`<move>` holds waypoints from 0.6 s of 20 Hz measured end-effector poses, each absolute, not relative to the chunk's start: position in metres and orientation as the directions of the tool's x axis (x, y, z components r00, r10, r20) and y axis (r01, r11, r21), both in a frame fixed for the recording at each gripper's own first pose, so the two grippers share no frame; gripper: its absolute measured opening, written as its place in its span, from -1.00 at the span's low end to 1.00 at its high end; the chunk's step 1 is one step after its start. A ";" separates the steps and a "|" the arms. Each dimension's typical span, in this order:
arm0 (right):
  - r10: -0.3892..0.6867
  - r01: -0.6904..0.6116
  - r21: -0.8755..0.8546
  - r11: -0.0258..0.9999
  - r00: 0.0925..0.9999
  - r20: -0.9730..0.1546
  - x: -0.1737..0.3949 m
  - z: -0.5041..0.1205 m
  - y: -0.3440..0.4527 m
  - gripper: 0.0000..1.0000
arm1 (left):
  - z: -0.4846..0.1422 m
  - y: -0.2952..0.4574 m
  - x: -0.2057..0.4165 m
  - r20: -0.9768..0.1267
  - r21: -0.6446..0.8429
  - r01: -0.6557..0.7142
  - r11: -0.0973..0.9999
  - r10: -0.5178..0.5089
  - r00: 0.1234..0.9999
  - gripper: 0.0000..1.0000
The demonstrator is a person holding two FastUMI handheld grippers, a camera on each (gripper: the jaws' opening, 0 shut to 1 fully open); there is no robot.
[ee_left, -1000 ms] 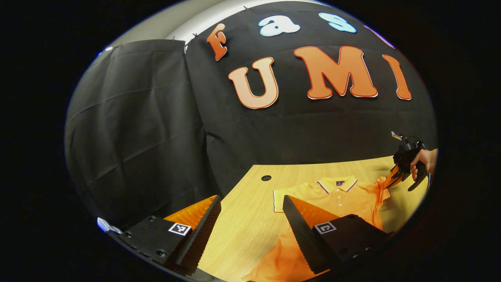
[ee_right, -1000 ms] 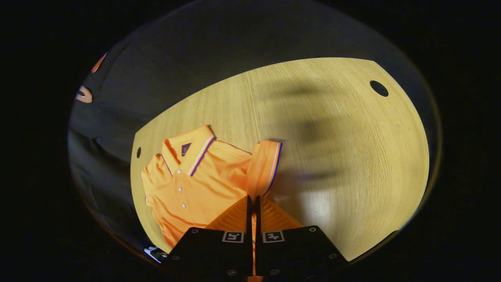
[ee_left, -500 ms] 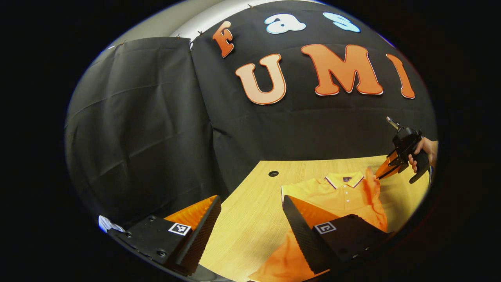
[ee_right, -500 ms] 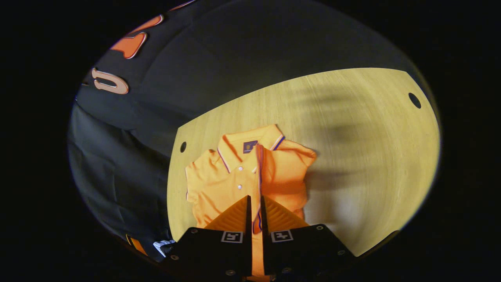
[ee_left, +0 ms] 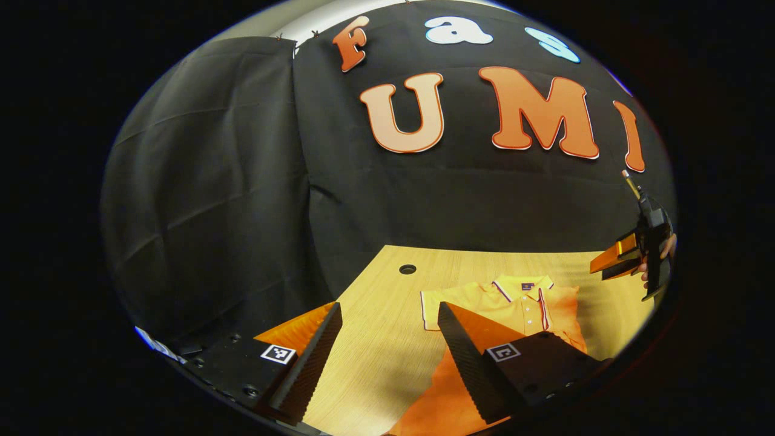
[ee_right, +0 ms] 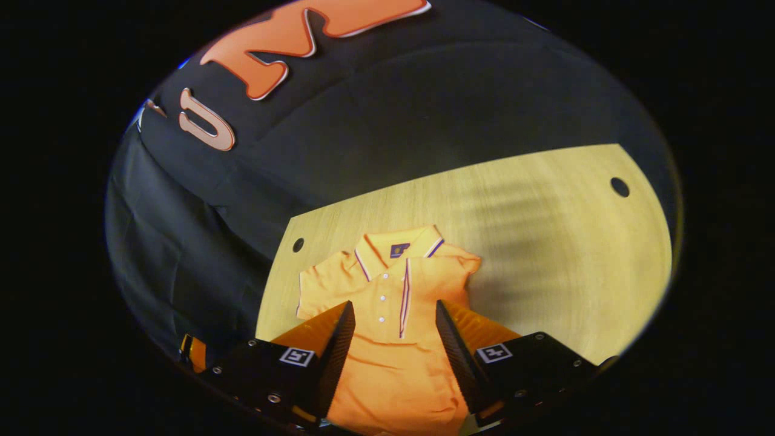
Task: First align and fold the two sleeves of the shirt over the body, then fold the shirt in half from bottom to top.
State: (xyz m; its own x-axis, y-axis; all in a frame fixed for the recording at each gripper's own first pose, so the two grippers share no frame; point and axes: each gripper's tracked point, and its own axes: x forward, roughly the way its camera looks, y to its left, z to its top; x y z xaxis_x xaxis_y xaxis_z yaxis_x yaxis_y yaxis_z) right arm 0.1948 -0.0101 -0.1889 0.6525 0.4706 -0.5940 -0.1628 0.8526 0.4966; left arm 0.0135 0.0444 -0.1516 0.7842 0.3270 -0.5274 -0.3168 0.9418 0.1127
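Jaws spread, both grippers hover above the shirt.

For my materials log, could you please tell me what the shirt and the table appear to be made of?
The shirt looks like soft matte knit cloth, probably cotton: it lies in gentle creases, with a striped collar and small buttons. The table looks like pale wood or wood-look laminate: fine straight grain with a slight sheen.

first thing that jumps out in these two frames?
The orange polo shirt flat on the wooden table, one sleeve already folded over its buttoned front. The right gripper hangs above the shirt's body with jaws open and nothing between them. The left gripper is also open, over the table beside the unfolded sleeve.
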 end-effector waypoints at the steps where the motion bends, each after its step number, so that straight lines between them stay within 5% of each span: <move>1: 0.441 -0.161 0.470 0.868 0.684 -0.581 0.188 -0.180 -0.016 0.78 | -0.155 0.046 0.022 -0.541 0.097 -0.291 0.952 0.296 0.787 0.96; 7: 0.261 -0.038 0.397 0.917 0.808 -0.527 0.128 -0.147 -0.048 0.94 | -0.205 0.057 0.082 -0.648 -0.004 -0.156 0.988 0.116 0.752 0.97; 12: 0.093 0.093 0.357 0.930 0.878 -0.470 0.064 -0.124 -0.078 0.95 | -0.275 0.052 0.124 -0.798 -0.105 -0.082 0.991 -0.034 0.602 0.97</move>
State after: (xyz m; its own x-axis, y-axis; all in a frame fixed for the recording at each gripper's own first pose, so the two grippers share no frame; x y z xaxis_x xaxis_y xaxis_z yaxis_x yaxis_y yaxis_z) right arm 0.0643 -0.0780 -0.1242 0.8776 0.0930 -0.4703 0.0927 0.9296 0.3568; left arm 0.1236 0.0524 -0.2746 0.6015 -0.0342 -0.7981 -0.0824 0.9911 -0.1046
